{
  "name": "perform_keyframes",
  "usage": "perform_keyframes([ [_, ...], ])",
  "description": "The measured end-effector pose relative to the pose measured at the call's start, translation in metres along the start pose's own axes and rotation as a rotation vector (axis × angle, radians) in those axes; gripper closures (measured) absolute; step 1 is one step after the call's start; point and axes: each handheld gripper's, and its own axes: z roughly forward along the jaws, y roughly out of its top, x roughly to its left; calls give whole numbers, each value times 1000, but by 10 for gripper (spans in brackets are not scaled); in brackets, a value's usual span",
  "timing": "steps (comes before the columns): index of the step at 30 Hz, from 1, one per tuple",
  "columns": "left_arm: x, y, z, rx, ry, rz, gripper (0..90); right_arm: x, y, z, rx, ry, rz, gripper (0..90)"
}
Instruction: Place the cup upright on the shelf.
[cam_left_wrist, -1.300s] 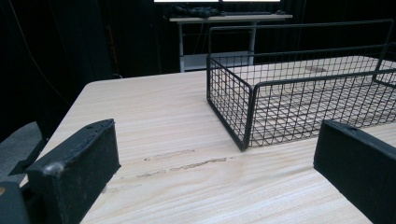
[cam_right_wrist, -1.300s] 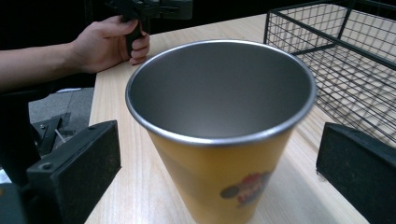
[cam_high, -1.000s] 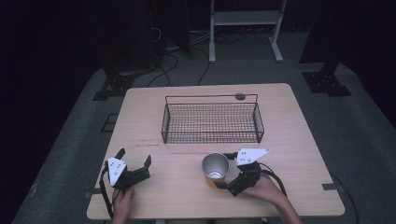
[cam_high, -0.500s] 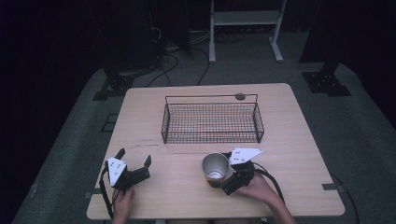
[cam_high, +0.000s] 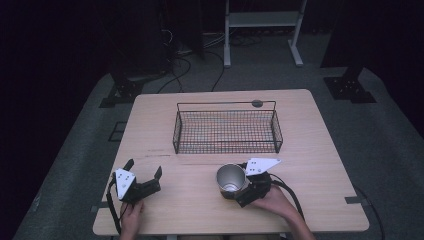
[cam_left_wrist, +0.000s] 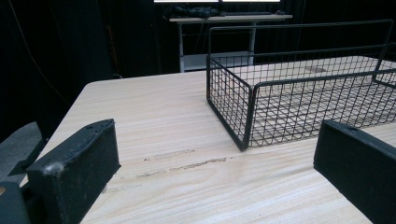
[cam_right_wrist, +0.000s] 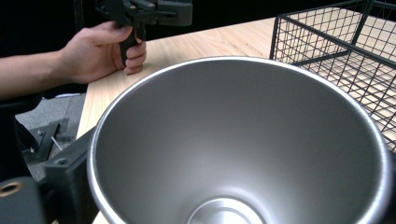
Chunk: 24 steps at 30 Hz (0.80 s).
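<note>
From the high view, the right gripper (cam_high: 235, 191) is pinching a steel cup (cam_high: 230, 179) by its wall, the wire basket (cam_high: 226, 128) just ahead of it; the left gripper (cam_high: 144, 179) sits spread and empty well off to its side. Left gripper view: pale wood table (cam_left_wrist: 154, 116), dark room beyond. Right gripper view: the cup's mouth (cam_right_wrist: 243, 154) sits right up close. My guess is that smooth wall could slip, or clip the basket rim if carried low
</note>
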Motion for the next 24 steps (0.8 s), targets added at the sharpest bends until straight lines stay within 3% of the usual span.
perform_keyframes([
  [4,0,0,0,-1,-2,-2,0,0,0,-1,-7,9,-7,99],
  [17,0,0,0,-1,-1,-1,0,1,2,-4,-8,14,-5,102],
  [24,0,0,0,0,-1,0,0,-3,7,-12,-35,16,24,102],
])
